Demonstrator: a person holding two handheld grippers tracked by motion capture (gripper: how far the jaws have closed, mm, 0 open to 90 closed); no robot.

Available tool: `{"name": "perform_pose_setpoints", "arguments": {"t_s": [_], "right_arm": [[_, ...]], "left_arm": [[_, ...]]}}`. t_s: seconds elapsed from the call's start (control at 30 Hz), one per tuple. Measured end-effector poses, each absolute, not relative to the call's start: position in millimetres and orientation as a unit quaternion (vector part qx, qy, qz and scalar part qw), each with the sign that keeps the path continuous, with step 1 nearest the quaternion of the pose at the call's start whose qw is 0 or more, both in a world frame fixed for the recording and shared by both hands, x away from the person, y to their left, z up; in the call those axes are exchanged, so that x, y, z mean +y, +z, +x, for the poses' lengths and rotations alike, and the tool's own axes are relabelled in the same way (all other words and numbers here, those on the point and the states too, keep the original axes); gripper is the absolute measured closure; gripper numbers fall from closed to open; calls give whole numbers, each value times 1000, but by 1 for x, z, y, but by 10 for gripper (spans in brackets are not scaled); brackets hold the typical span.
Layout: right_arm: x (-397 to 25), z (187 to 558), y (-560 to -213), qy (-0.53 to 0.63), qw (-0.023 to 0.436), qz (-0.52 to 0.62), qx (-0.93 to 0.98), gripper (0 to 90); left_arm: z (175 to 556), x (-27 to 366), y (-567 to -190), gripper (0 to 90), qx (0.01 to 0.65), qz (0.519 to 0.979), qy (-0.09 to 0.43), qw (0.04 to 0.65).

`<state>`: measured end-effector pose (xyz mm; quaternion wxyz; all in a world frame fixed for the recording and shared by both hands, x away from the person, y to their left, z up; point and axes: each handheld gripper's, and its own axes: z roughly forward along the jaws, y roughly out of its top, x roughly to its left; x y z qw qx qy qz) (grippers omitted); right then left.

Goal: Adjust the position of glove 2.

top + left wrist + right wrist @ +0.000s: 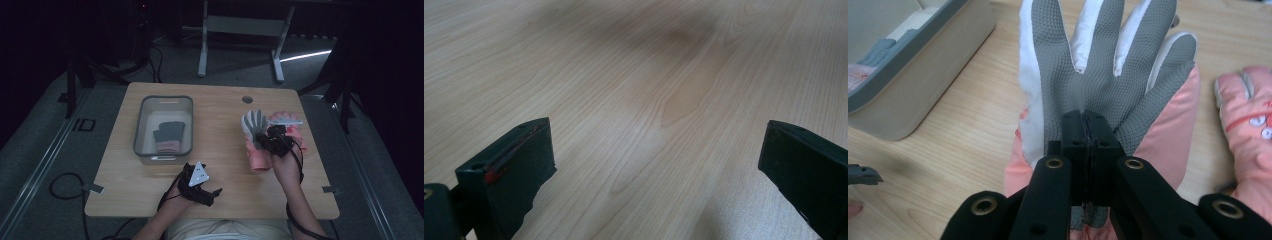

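The right gripper (1087,131) has its jaws pressed together on the grey palm of a pink and white glove (1108,75), which lies palm up on the right part of the counter (220,145). A second pink glove (1248,130) lies just beside it. The left gripper (656,165) hovers low over bare wood near the counter's front edge, its jaws spread wide apart. A grey bin (145,127) on the left holds a dark glove (169,134).

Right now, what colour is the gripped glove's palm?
Grey, textured palm on a pink-and-white glove; right gripper view shows it best.
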<state>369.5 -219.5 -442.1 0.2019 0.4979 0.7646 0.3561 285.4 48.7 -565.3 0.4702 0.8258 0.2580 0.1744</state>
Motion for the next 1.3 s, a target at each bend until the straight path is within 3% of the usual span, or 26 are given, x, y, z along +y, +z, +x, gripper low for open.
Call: {"name": "perform_pose_setpoints", "arguments": {"t_s": [0.33, 0.7, 1.3], "right_arm": [[-203, 370, -463, 334, 204, 511, 766, 886], [-184, 387, -506, 314, 158, 524, 776, 884], [-174, 398, -533, 295, 152, 524, 784, 853]], "left_arm": [[285, 49, -566, 12, 256, 826, 175, 471], [284, 49, -567, 12, 249, 828, 178, 471], [282, 48, -567, 12, 245, 829, 176, 471]]}}
